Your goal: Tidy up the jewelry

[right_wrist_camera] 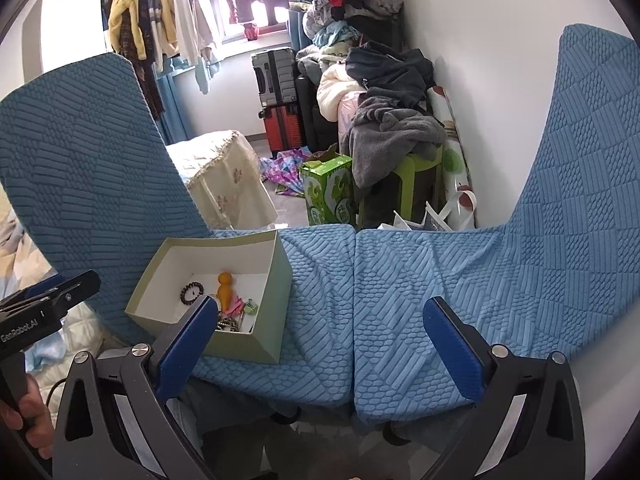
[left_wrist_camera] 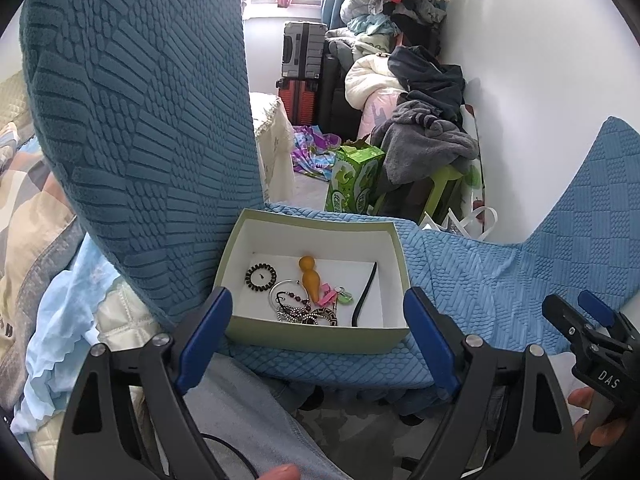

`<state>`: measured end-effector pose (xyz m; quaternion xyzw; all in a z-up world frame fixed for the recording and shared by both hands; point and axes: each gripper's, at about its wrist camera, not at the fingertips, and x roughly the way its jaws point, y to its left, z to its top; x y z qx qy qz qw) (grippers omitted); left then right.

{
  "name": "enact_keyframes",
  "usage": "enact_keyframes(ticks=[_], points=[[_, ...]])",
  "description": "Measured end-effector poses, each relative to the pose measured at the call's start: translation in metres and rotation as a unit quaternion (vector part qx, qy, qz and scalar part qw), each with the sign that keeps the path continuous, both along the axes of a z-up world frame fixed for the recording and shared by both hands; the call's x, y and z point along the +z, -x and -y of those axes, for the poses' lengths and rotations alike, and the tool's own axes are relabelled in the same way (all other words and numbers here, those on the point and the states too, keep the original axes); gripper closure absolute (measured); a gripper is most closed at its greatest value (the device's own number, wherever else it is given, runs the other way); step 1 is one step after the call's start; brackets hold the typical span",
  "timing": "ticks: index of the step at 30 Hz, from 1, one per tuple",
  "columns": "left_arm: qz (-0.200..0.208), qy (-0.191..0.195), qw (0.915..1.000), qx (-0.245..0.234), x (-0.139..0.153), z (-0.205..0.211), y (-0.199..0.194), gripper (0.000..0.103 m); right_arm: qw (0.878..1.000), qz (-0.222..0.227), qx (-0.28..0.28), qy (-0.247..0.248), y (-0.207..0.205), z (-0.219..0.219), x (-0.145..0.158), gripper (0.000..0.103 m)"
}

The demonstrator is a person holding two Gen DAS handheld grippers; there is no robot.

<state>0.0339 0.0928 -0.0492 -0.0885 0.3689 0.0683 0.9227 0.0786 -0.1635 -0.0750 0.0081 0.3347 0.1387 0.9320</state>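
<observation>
Our left tool (left_wrist_camera: 318, 338) is matte black with two triangular cutout arms, silver round screws at the pivots and deep blue textured pads (left_wrist_camera: 204, 336) on the inner faces. Right tool (right_wrist_camera: 320, 354) is the same build, blue pads (right_wrist_camera: 452, 354) and silver screws too. From the left view, at 3 o'clock, its black side carries white "DAS" lettering. From the right view, at 9 o'clock, the other's body reads "GenRobot.AI" in white. A thin black cable (left_wrist_camera: 230, 450) loops at 7 o'clock. We've got light grey trousers (left_wrist_camera: 256, 408) on.
</observation>
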Motion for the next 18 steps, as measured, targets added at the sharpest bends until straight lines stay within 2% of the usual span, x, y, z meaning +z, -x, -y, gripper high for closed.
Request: enact_keyframes(ticks=[18], points=[[-0.005, -0.001, 1.0000, 0.003, -0.0059, -0.0019, -0.0015, 0.015, 1.000, 0.009, -0.006, 0.003, 0.0022, 0.0014, 0.0029, 0.000]])
